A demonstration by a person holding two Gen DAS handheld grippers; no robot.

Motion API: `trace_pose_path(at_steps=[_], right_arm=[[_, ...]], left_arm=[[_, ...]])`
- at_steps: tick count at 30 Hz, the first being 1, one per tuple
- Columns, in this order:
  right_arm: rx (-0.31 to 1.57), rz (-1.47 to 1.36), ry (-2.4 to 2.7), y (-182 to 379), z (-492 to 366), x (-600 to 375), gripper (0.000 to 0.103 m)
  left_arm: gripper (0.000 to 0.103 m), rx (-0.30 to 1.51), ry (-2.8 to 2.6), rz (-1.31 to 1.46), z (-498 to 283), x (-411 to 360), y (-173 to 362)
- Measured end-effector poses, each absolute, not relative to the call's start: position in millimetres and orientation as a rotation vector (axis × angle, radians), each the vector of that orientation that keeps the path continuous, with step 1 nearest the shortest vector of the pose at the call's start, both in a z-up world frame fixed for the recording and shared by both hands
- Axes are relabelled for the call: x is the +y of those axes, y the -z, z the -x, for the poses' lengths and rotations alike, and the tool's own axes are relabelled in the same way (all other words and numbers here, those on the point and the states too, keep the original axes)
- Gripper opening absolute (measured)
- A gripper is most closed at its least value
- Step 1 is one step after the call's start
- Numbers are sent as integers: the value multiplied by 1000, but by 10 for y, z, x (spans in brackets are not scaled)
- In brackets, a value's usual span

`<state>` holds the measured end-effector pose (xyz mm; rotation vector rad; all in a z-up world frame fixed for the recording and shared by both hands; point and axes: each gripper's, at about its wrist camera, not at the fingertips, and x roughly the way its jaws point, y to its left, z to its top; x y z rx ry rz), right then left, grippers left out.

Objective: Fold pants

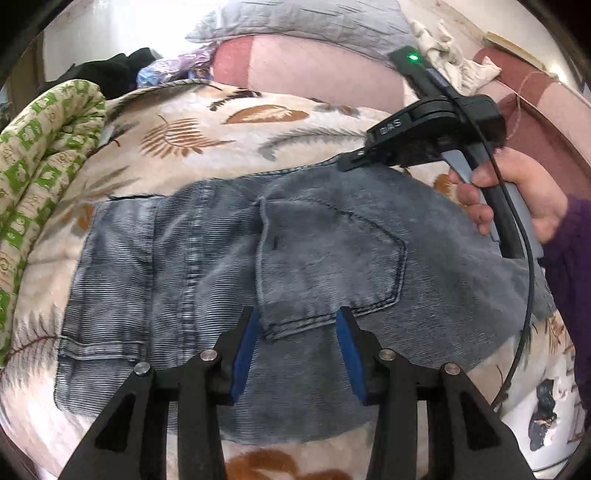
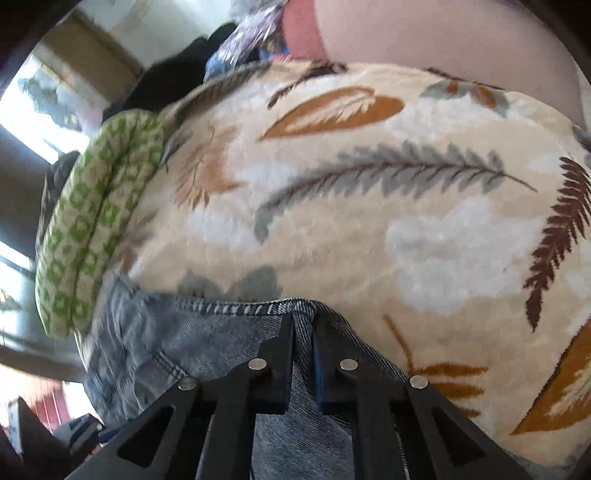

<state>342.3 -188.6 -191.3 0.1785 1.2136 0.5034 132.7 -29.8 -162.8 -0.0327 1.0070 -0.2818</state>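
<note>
Grey-blue jeans (image 1: 207,266) lie folded on a cream blanket with a leaf print (image 1: 221,122), back pocket facing up. My left gripper (image 1: 297,321) is open just above the near edge of the jeans, its blue pads either side of the pocket's lower corner. My right gripper (image 1: 354,157) reaches the far edge of the jeans in the left wrist view. In the right wrist view it (image 2: 303,325) is shut on the stitched edge of the jeans (image 2: 221,332), denim pinched between its fingers.
A rolled green-and-cream quilt (image 1: 40,155) lies along the left of the blanket. A grey pillow (image 1: 295,22) and pink bedding (image 1: 314,70) lie behind. Dark clothes (image 1: 110,74) are heaped at the back left. A person's hand (image 1: 517,199) holds the right gripper.
</note>
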Motion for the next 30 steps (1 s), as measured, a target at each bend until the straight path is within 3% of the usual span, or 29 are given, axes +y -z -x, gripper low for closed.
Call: trace_pose_path(at_steps=[10, 12, 14, 15, 17, 23, 30], right_arm=[[1212, -358, -445, 2253, -3519, -2074, 13], [1215, -411, -449, 2173, -3473, -2178, 31], [1125, -473, -434, 1944, -3294, -2374, 42], [1084, -485, -444, 1840, -3189, -2456, 54], [1017, -474, -429, 1607, -2834, -2638, 68], [1015, -258, -262, 1445, -1760, -2978, 68], [1085, -161, -27, 1727, -1054, -3339, 68]], left_arm=[[45, 1037, 248, -25, -1307, -266, 1817], [46, 1053, 242, -23, -1320, -243, 1828], [46, 1062, 234, -11, -1304, -215, 1811], [46, 1064, 229, -9, -1293, -205, 1796], [46, 1059, 215, -6, -1245, -172, 1742], [46, 1027, 118, -3, -1172, 67, 1624], [45, 1041, 69, -47, -1178, 108, 1772]])
